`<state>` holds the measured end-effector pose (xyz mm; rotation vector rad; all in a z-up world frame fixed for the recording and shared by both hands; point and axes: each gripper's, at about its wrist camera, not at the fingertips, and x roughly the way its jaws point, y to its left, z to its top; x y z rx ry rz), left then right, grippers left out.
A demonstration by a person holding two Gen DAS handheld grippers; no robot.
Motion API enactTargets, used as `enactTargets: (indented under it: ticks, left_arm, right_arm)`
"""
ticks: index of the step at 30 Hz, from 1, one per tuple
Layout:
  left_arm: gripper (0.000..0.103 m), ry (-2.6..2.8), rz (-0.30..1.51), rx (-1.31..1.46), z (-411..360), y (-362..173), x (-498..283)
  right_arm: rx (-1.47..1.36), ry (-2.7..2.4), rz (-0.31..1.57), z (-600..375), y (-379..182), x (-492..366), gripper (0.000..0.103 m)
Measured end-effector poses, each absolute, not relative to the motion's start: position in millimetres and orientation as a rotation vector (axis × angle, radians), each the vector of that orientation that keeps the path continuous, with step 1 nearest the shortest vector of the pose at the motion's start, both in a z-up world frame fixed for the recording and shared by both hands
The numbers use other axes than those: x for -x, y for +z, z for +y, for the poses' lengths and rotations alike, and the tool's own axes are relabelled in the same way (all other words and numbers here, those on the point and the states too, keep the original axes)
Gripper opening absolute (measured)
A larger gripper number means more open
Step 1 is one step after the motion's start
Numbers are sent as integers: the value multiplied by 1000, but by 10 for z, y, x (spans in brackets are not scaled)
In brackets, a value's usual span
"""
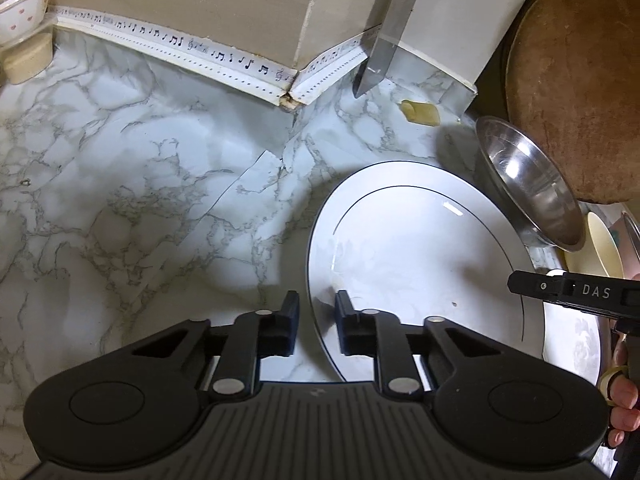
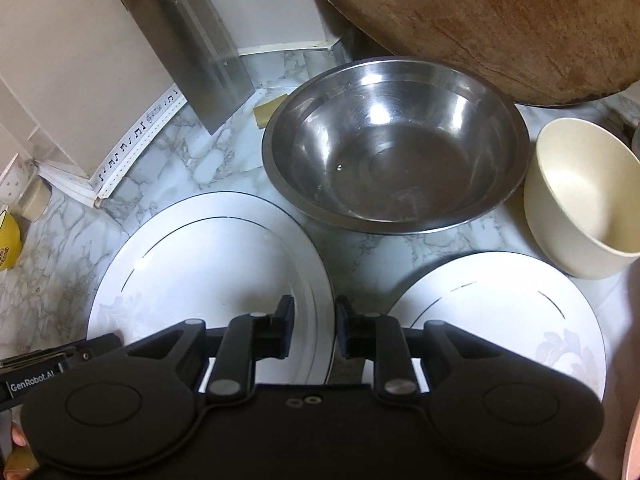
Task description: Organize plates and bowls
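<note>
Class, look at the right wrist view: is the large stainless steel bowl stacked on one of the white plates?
No: the stainless steel bowl sits directly on the marble counter, behind both white plates.

Your left gripper [image 1: 317,322] straddles the near-left rim of the white plate [image 1: 416,264], fingers parted; the steel bowl [image 1: 528,184] sits just beyond that plate.

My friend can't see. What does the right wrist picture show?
The right gripper straddles the edge of a big white plate on a marble counter. A second white plate lies beside it, with a steel bowl and cream bowl behind.
</note>
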<state>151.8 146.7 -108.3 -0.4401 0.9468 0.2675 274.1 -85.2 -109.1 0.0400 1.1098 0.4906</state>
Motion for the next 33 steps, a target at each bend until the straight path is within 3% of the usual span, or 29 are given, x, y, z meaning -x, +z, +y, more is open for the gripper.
enactTargets:
  ticks: [33]
  left_arm:
    - [15, 523, 891, 421, 2446, -958, -428]
  right_arm:
    - [114, 745, 1068, 333, -1073, -1855, 17]
